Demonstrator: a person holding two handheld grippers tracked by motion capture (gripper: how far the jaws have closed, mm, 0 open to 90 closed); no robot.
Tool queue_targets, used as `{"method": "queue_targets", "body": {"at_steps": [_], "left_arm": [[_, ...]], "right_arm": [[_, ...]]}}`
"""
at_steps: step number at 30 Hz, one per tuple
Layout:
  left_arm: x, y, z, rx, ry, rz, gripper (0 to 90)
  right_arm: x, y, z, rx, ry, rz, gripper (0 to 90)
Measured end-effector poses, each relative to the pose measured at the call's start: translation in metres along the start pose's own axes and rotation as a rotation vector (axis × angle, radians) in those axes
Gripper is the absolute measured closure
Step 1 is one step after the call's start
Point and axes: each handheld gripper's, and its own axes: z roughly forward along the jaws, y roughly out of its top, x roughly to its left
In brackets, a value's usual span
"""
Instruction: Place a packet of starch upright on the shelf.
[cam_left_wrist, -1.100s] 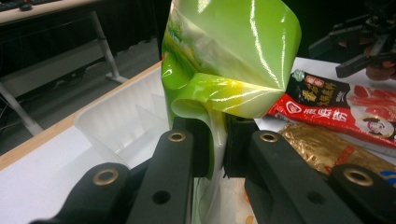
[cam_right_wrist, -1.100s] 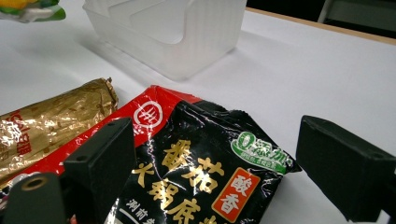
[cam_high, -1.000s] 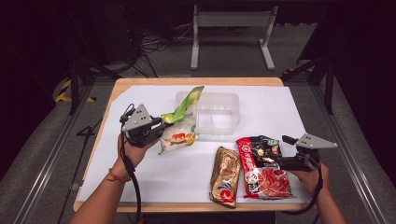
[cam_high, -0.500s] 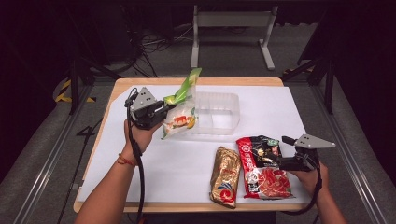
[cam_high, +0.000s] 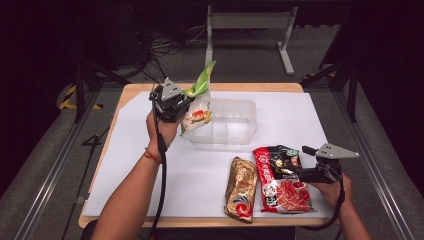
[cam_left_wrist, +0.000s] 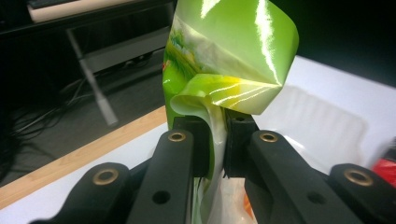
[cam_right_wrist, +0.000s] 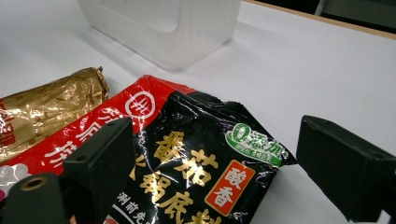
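Note:
My left gripper (cam_high: 184, 102) is shut on a green and white snack bag (cam_high: 199, 100), pinching it near its top and holding it in the air over the left end of a clear plastic bin (cam_high: 235, 122). In the left gripper view the bag (cam_left_wrist: 224, 70) is squeezed between the two black pads (cam_left_wrist: 215, 140), its glossy green top curling above them. My right gripper (cam_high: 296, 169) rests open near the table's right front, its jaws on either side of the corner of a black noodle packet (cam_right_wrist: 201, 158). That packet (cam_high: 280, 157) lies on a red packet (cam_high: 285, 187).
A gold foil packet (cam_high: 241, 189) lies left of the red one, near the front edge. White paper (cam_high: 190, 175) covers the wooden table (cam_high: 125, 97). Dark floor with cables and a metal stand (cam_high: 250, 20) lies beyond the far edge.
The left hand has carried the green bag up and away from me, from the table's left part to over the bin's left end. The right gripper has stayed still.

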Motion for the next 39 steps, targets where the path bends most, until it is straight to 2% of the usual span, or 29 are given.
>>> {"method": "queue_targets", "body": {"at_steps": [2, 4, 5, 7, 10, 14, 18, 21, 24, 28, 30, 38, 39], "left_arm": [[-0.001, 0.000, 0.008, 0.008, -0.001, -0.022, 83.7], [-0.002, 0.001, 0.017, 0.019, 0.020, -0.014, 83.7], [-0.003, 0.001, 0.021, 0.016, 0.022, -0.025, 83.7], [-0.004, 0.003, 0.027, 0.026, 0.045, -0.010, 83.7], [-0.004, 0.006, 0.034, 0.024, 0.067, -0.022, 83.7], [-0.003, 0.009, 0.039, 0.028, 0.089, -0.014, 83.7], [0.004, 0.010, 0.041, 0.029, 0.099, -0.035, 83.6], [0.005, 0.009, 0.042, 0.028, 0.112, -0.027, 83.5], [0.006, 0.004, 0.045, 0.027, 0.111, -0.040, 83.4], [0.003, -0.007, 0.053, 0.005, 0.081, -0.068, 83.1], [0.001, -0.012, 0.055, 0.005, 0.075, -0.069, 82.7], [0.006, -0.028, 0.055, 0.008, 0.030, -0.099, 81.7], [0.006, -0.032, 0.053, 0.001, 0.009, -0.099, 81.4]], "right_arm": [[-0.001, -0.001, 0.000, -0.002, 0.006, 0.012, 12.4], [-0.002, -0.001, 0.000, -0.001, 0.002, 0.018, 12.5], [-0.003, -0.001, 0.000, 0.000, 0.001, 0.021, 12.4], [-0.003, -0.002, 0.000, 0.001, 0.003, 0.019, 12.6], [-0.002, -0.002, 0.000, 0.002, 0.004, 0.019, 12.6], [-0.002, -0.002, 0.002, 0.008, 0.005, 0.017, 12.6], [-0.002, -0.003, 0.002, 0.008, 0.007, 0.019, 12.9], [-0.003, -0.003, 0.002, 0.011, 0.005, 0.023, 12.9], [-0.003, -0.003, 0.003, 0.009, 0.004, 0.025, 13.0], [-0.002, -0.003, 0.003, 0.018, 0.004, 0.020, 13.0], [-0.002, -0.003, 0.003, 0.015, 0.003, 0.019, 13.0], [-0.003, -0.004, 0.003, 0.014, 0.000, 0.023, 13.1], [-0.003, -0.004, 0.003, 0.014, 0.000, 0.021, 13.1]]}}
